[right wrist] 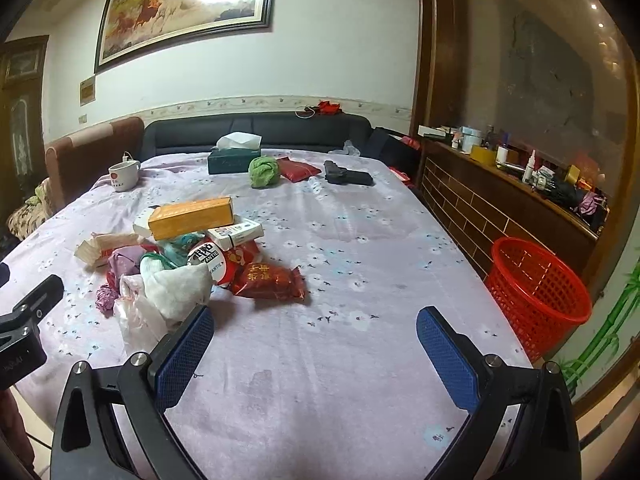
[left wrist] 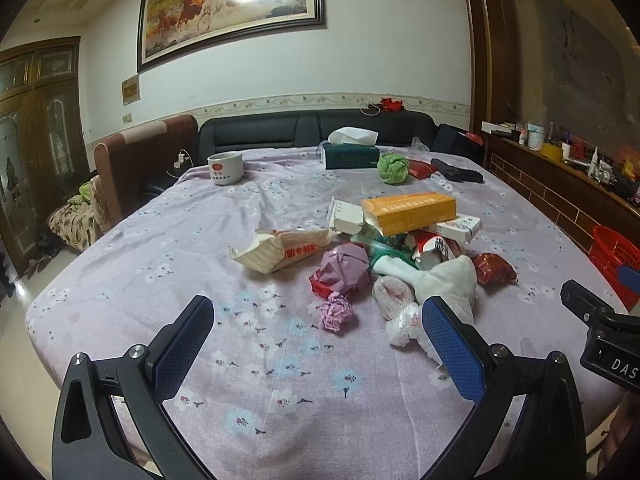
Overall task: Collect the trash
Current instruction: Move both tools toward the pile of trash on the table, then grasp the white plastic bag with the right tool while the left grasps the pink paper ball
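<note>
A pile of trash lies on the lilac flowered tablecloth [left wrist: 200, 248]: an orange box [left wrist: 412, 210], a cream wrapper [left wrist: 280, 250], crumpled purple paper [left wrist: 344, 268], a small purple wad [left wrist: 335, 312], white tissue [left wrist: 444, 280], a clear plastic bag [left wrist: 404, 324] and a red packet [left wrist: 494, 268]. My left gripper [left wrist: 316, 324] is open and empty just in front of the pile. My right gripper [right wrist: 314, 332] is open and empty to the right of the pile, the red packet [right wrist: 268, 280] ahead of it. A red basket [right wrist: 536, 284] stands beside the table's right edge.
At the far end are a white mug [left wrist: 226, 168], a green tissue box [left wrist: 351, 154], a green cloth ball [left wrist: 393, 168], a red pouch [right wrist: 298, 169] and a black object [right wrist: 346, 176]. A dark sofa [right wrist: 256, 130] lies behind; a cluttered wooden ledge [right wrist: 520, 184] runs along the right.
</note>
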A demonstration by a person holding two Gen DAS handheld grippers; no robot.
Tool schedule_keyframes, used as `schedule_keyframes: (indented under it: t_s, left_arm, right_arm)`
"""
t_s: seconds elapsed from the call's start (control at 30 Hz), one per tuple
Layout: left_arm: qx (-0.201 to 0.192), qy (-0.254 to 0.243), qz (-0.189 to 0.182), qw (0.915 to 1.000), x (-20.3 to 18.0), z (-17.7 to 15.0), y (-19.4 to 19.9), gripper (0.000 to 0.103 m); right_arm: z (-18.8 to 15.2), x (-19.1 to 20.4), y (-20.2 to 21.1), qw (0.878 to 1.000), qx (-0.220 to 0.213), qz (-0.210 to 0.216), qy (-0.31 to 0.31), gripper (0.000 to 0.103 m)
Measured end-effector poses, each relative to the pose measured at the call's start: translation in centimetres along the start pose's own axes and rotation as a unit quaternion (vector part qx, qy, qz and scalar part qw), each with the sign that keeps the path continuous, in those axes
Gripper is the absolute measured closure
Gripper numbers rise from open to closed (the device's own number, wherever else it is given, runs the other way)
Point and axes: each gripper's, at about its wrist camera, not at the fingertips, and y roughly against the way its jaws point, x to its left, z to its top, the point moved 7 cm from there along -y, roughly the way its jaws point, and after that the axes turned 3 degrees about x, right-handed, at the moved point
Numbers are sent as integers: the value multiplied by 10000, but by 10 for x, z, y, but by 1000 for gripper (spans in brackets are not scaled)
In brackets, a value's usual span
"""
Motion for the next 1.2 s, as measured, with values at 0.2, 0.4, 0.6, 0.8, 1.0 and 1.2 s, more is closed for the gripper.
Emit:
schedule_keyframes:
  t_s: [0.2,0.4,0.6,0.8,1.0,1.2]
  left_arm:
    - [2,-44,-35,10000,-4,-2,3,0]
    - [61,-42,-54,10000,-3,-3,-1,0]
    - [85,-59,-69,9999,-4,-4,-3,0]
    - [106,-62,-77,9999,-5,-6,-4,0]
    - [158,-48,-112,9998,-5,-9,-6,0]
    - [171,-21,-120,9998,-4,-10,-7,0]
  right_arm:
    - [-6,1,-3,9999,117,61,4,1]
    - [-7,2,-2,9999,117,64,13,1]
    - [-9,2,-7,9996,260,123,-50,5]
    - [-10,3,-7,9996,262,122,-25,5]
    - [-11,5,-11,9993,335,163,-15,5]
    - [-12,6,-13,9991,376,199,-28,6]
